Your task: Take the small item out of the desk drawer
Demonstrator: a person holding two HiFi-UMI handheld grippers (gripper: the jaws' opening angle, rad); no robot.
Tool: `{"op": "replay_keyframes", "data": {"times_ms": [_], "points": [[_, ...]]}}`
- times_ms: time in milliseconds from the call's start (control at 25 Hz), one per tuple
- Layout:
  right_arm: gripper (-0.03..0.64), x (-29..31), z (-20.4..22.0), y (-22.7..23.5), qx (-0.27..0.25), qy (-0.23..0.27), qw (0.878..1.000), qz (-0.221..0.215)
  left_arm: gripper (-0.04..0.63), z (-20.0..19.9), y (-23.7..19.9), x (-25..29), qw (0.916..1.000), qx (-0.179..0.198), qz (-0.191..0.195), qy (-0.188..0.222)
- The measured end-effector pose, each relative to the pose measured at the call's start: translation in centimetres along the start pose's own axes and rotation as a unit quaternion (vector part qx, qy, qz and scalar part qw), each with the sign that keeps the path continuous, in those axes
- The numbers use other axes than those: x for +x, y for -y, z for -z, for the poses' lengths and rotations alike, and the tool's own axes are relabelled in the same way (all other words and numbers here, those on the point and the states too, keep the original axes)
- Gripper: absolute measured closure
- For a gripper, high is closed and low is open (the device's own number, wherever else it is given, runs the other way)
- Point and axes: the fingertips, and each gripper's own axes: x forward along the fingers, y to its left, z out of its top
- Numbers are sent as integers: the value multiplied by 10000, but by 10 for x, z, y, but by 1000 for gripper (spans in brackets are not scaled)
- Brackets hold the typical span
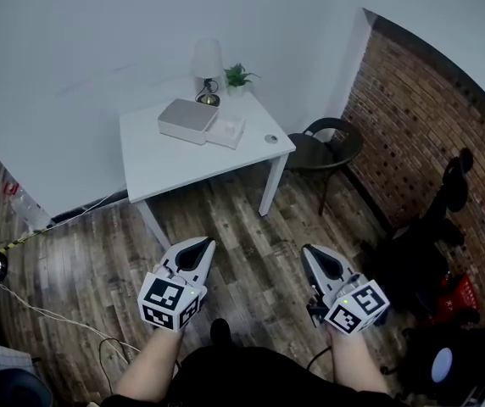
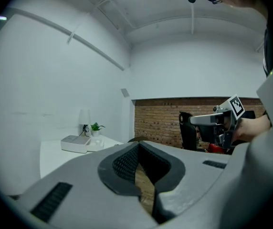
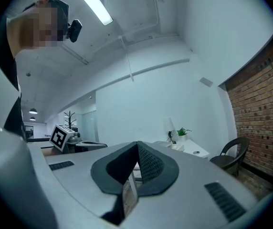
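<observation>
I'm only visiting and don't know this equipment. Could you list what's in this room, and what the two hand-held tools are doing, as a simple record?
Room: white walls, brick wall, wooden floor
Table: white table, standing ahead of the person and apart from both tools
On the table: white box, lamp, small plant, small round thing
Beside the table: dark chair, on its right
Left gripper: jaws together, nothing between them
Right gripper: jaws together, nothing between them
Task stage: not yet begun, nothing touched
</observation>
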Motion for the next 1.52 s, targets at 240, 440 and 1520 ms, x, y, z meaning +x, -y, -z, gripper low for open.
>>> {"op": "replay_keyframes", "data": {"times_ms": [240, 440, 1520], "points": [[618, 68, -4, -4, -21, -120, 9999, -53, 588, -17, -63, 12, 9989, -340, 177, 281], [618, 100, 1, -6, -10, -242, 9996, -171, 588, -17, -97, 20, 9992, -292, -188, 219], [618, 275, -11, 231, 688, -287, 9955, -592, 588, -25, -201, 271, 9970, -293, -413, -584]]}}
